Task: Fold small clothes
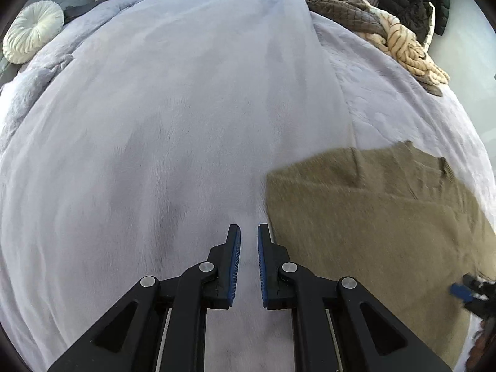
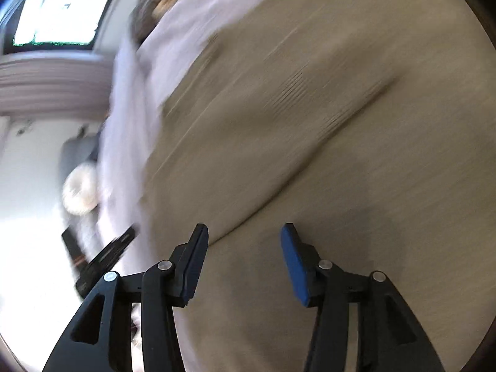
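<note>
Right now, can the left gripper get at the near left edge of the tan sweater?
Probably yes. The left gripper is empty, jaws slightly apart, over bare blanket just beside the tan sweater. Nothing lies between them; it likely only needs to shift toward the sweater's edge.

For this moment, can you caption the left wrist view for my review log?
Left hand-held gripper, slightly open and empty, above lavender plush blanket, beside folded olive-brown knit sweater.

I saw a bed under a pale lavender plush blanket (image 1: 173,142); on it lay an olive-tan knitted garment (image 1: 372,235), a round white pleated cushion (image 1: 32,31) and rumpled brown-and-cream throws (image 1: 372,28).
</note>
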